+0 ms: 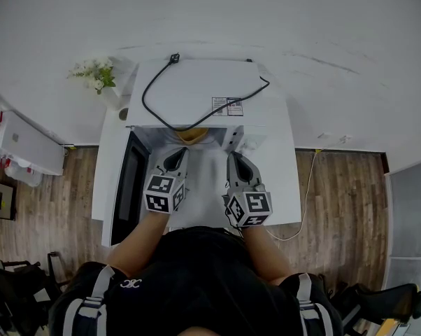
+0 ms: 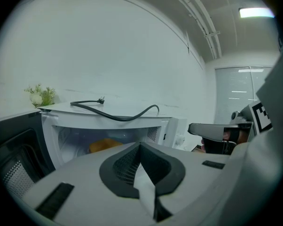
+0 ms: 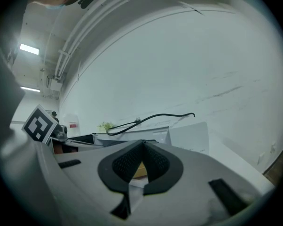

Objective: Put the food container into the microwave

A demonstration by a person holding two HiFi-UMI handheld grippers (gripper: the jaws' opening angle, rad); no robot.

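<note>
Head view: container in microwave mouth at worktop's far edge, dead ahead, midway between left claw and right claw. Left gripper view: jaws pinched on its thin white rim, I judge. Right gripper view: same pinch, food in the gap.

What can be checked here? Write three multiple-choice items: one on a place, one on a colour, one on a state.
1. Where does the power cord lie? A on top of the microwave; B in a drawer; C inside the oven.
2. The microwave's casing is: A black; B white; C red.
3. The microwave door is: A shut; B open; C taken off.

1 A, the black cord loops across the top. 2 B, the top and front frame are white. 3 B, the door stands swung out at the left.
</note>
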